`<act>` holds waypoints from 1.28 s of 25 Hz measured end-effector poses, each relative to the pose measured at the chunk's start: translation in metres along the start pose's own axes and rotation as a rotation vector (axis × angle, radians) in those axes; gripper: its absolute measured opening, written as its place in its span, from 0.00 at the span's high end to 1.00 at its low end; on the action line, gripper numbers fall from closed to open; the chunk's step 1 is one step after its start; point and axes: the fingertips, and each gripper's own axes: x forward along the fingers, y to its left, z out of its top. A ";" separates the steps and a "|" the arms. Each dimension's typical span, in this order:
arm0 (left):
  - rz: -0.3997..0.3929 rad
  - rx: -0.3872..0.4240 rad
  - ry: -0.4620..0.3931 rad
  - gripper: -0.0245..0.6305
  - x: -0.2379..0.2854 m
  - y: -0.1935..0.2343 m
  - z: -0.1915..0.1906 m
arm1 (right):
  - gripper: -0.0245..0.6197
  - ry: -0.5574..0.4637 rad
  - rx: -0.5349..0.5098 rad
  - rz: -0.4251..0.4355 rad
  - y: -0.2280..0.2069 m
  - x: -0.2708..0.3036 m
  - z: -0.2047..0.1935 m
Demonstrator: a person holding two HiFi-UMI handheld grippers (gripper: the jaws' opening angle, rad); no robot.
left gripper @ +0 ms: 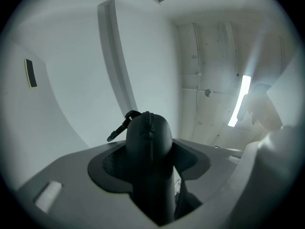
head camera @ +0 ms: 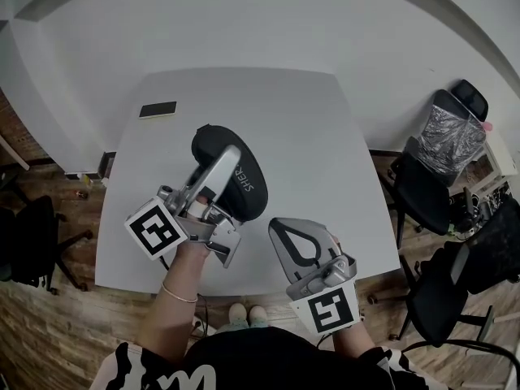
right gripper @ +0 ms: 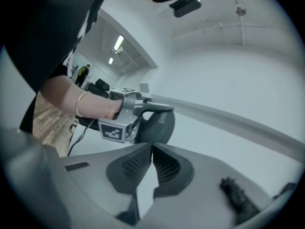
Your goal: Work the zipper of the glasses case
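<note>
The black oval glasses case [head camera: 244,177] is over the middle of the white table [head camera: 325,136]. My left gripper [head camera: 231,157] is shut on it, one silver jaw lying across its top. In the left gripper view the case [left gripper: 148,137] stands end-on between the pads, its zipper seam running up the middle and a small black clip [left gripper: 119,128] hanging off its left side. My right gripper [head camera: 280,227] hovers near the table's front edge, shut and empty, its tips together [right gripper: 151,149]. From there the case [right gripper: 162,125] shows just beyond the tips, a short gap away.
A dark phone [head camera: 158,109] lies at the table's far left corner. Black office chairs [head camera: 431,193] stand to the right of the table and another chair [head camera: 32,242] to the left. The person's forearm with a bracelet [right gripper: 81,104] reaches in behind the left gripper.
</note>
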 end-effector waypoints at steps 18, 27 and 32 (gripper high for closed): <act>0.574 0.878 0.110 0.57 -0.071 0.067 -0.060 | 0.95 0.075 0.453 -0.313 -0.036 0.058 -0.066; 0.561 0.909 0.087 0.57 -0.068 0.056 -0.056 | 0.95 0.045 0.438 -0.301 -0.029 0.056 -0.055; 0.548 0.909 0.087 0.57 -0.066 0.053 -0.057 | 0.95 0.040 0.418 -0.302 -0.027 0.056 -0.049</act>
